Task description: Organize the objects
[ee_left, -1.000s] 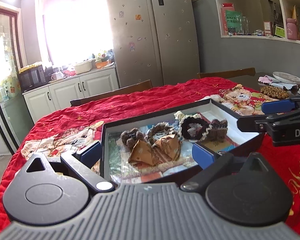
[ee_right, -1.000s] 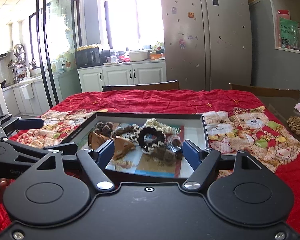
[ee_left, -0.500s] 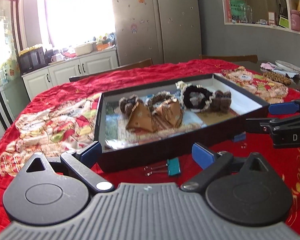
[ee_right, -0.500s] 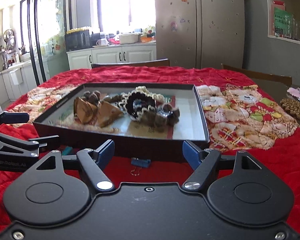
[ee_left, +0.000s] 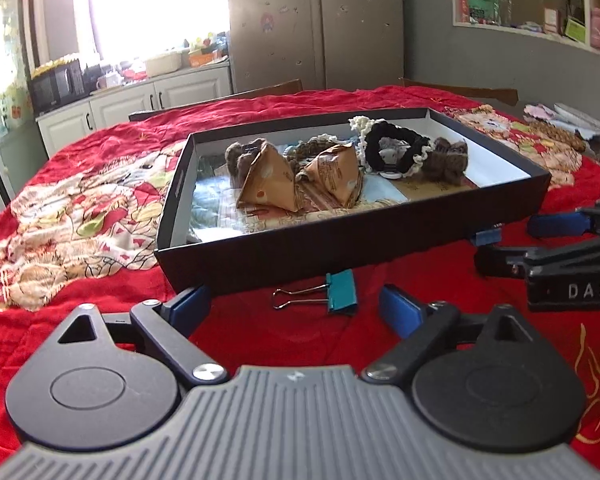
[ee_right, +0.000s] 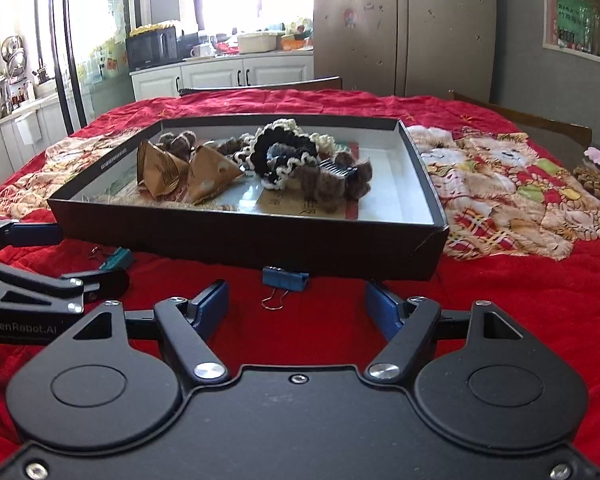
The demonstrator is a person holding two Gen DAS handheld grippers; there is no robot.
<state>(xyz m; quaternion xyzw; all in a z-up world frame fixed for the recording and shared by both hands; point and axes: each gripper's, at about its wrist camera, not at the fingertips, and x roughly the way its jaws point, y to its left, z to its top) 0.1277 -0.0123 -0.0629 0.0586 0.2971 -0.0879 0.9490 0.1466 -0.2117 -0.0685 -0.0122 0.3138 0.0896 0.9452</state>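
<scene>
Both grippers have sunk toward the red quilted tablecloth [ee_left: 260, 332] over the last second, so the black shallow box [ee_left: 340, 244], which earlier filled the space between their fingers, now sits beyond the tips and two binder clips have come into sight in front of its near wall.

Seen in its own view, the left gripper [ee_left: 296, 308] stands wide, its jaws having just closed a little, with nothing pressed between the blue pads. The teal binder clip [ee_left: 340, 292] lies on the cloth just ahead of the gap, touching neither pad; I take it that the jaws are kept wide so they can straddle it.

In the right wrist view the right gripper [ee_right: 296, 304] is likewise wide and empty. The blue binder clip [ee_right: 285, 278] rests against the foot of the box's near wall, its wire handles pointing back toward the gripper, just ahead of the fingertips. Each gripper seems lined up on its own clip, which would explain why they sit side by side before the same wall.

Inside the box are two brown paper pyramid packets [ee_right: 180, 172], a black crocheted scrunchie [ee_right: 284, 152] and a brown fuzzy hair clip [ee_right: 340, 180], heaped near the middle. The clips, still outside, look like the loose items left to gather, probably into the box.
</scene>
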